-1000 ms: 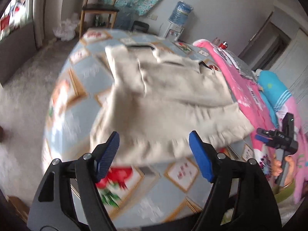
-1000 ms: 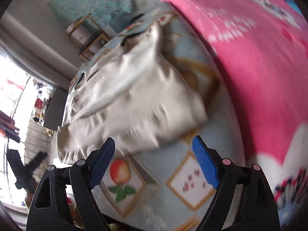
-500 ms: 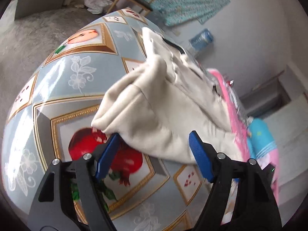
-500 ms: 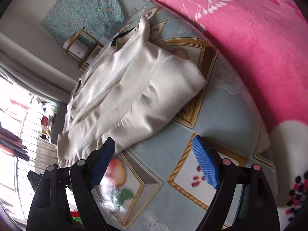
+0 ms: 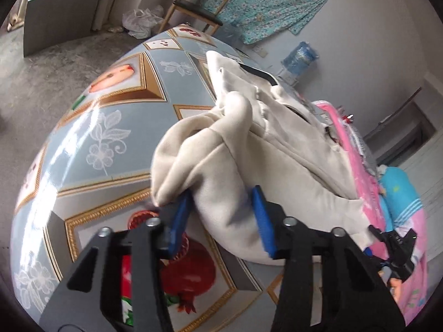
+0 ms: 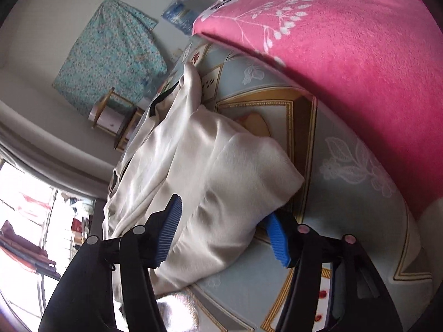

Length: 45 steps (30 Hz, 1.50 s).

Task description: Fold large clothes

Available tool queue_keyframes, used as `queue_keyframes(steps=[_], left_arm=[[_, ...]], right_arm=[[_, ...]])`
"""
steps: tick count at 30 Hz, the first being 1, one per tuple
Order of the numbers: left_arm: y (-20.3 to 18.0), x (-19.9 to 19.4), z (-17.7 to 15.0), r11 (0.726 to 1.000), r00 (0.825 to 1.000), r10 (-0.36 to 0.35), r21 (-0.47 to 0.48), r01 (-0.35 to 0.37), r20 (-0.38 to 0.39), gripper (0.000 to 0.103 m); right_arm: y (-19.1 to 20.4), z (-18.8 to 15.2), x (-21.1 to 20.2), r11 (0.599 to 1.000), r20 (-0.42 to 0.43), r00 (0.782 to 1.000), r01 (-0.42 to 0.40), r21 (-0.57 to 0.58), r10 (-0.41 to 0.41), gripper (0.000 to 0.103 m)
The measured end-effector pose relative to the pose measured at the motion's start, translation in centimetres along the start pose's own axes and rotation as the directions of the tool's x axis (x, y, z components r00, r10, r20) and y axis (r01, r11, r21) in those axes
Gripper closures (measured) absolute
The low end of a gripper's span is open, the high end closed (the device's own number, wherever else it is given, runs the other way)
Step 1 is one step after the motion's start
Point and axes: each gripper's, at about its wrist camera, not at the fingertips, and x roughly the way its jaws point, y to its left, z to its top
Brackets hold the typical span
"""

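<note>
Cream garment bunched on a fruit-patterned tablecloth beside a pink blanket, left gripper and right gripper each with blue pads spread around its near folds.

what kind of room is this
Likely a lived-in home room, perhaps a bedroom: a pink blanket beside the cream garment, a wooden chair, and a water jug by the wall.
</note>
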Motion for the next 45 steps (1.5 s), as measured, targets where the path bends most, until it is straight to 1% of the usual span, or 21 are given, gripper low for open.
queue_keyframes(steps=[1,2,3,6,9,16,19,22,25,26,27,28,29,31,32,33,36,38,41,43,45], left_arm=[[-0.4,0.1,0.1,1.000,1.000,0.015,0.024,-0.015,0.010,0.070],[-1.0,0.1,0.1,0.998,0.999,0.034,0.061,-0.036,0.025,0.075],[-1.7,0.0,0.0,0.992,0.997,0.060,0.109,-0.065,0.045,0.078],[-5.0,-1.0,-0.5,0.938,0.981,0.140,0.298,-0.175,0.136,0.089],[-7.2,-2.9,-0.6,0.897,0.968,0.137,0.388,-0.211,0.209,0.091],[-9.6,-8.7,0.1,0.880,0.963,0.028,0.451,-0.151,0.267,0.096],[-9.7,-10.9,-0.2,0.882,0.971,-0.004,0.459,-0.110,0.241,0.096],[-8.5,-12.6,-1.3,0.893,0.984,0.007,0.442,-0.086,0.177,0.096],[-5.7,-12.3,-2.8,0.917,0.997,0.062,0.392,-0.075,0.045,0.093],[-4.3,-11.6,-3.4,0.931,0.996,0.083,0.358,-0.072,-0.016,0.087],[-2.7,-11.1,-3.9,0.946,0.992,0.109,0.313,-0.084,-0.065,0.086],[-1.2,-10.9,-4.3,0.957,0.984,0.148,0.264,-0.118,-0.099,0.081],[0.0,-11.0,-4.6,0.963,0.978,0.173,0.228,-0.143,-0.115,0.075],[2.1,-12.2,-4.6,0.973,0.977,0.188,0.157,-0.171,-0.102,0.064],[2.8,-13.2,-4.4,0.974,0.979,0.193,0.132,-0.183,-0.070,0.054],[3.0,-14.2,-4.2,0.973,0.979,0.200,0.125,-0.195,-0.033,0.050],[1.8,-14.7,-3.5,0.965,0.979,0.200,0.165,-0.203,0.032,0.041],[0.3,-13.6,-3.0,0.962,0.984,0.176,0.207,-0.179,0.032,0.039],[-2.9,-11.0,-2.7,0.942,0.987,0.163,0.297,-0.159,0.014,0.038],[-4.5,-9.6,-2.6,0.917,0.981,0.190,0.352,-0.190,0.035,0.038],[-5.4,-7.5,-2.2,0.891,0.971,0.236,0.391,-0.232,0.039,0.038]], right_arm=[[0.4,0.1,0.2,1.000,0.011,1.000,0.022,-0.018,-0.022,0.048],[0.7,0.1,0.4,0.998,0.019,0.999,0.044,-0.035,-0.044,0.055],[1.4,0.1,0.7,0.992,0.035,0.995,0.101,-0.075,-0.098,0.067],[2.7,0.1,0.0,0.979,0.059,0.990,0.138,-0.153,-0.131,0.092],[4.5,0.1,-1.9,0.964,0.104,0.988,0.139,-0.228,-0.118,0.094],[6.0,0.4,-7.2,0.960,0.139,0.990,0.067,-0.270,-0.030,0.095],[5.9,-0.5,-9.6,0.959,0.117,0.993,0.043,-0.280,-0.010,0.095],[4.3,-2.4,-11.6,0.960,0.064,0.998,0.039,-0.277,-0.022,0.094],[1.4,-4.0,-11.1,0.969,-0.053,0.997,0.043,-0.243,-0.057,0.092],[0.4,-4.3,-10.6,0.973,-0.090,0.993,0.056,-0.224,-0.078,0.087],[-0.5,-4.5,-10.3,0.972,-0.117,0.985,0.097,-0.212,-0.124,0.081],[-1.3,-4.7,-10.2,0.959,-0.126,0.969,0.184,-0.215,-0.214,0.077],[-1.7,-4.8,-10.5,0.950,-0.124,0.961,0.216,-0.226,-0.248,0.069],[-1.7,-4.7,-12.3,0.938,-0.087,0.957,0.250,-0.241,-0.277,0.057],[-1.3,-4.5,-13.3,0.928,-0.057,0.954,0.272,-0.256,-0.295,0.050],[-0.9,-4.3,-14.0,0.917,-0.028,0.951,0.290,-0.273,-0.309,0.046],[1.8,-3.9,-16.0,0.866,0.096,0.937,0.348,-0.358,-0.336,0.035],[4.7,-4.4,-15.9,0.840,0.138,0.948,0.319,-0.439,-0.288,0.030],[8.8,-6.5,-13.4,0.774,0.099,0.970,0.236,-0.588,-0.221,0.022],[11.3,-8.2,-11.1,0.717,0.057,0.979,0.185,-0.672,-0.198,0.022],[12.4,-9.3,-9.4,0.692,0.007,0.984,0.131,-0.710,-0.180,0.022]])
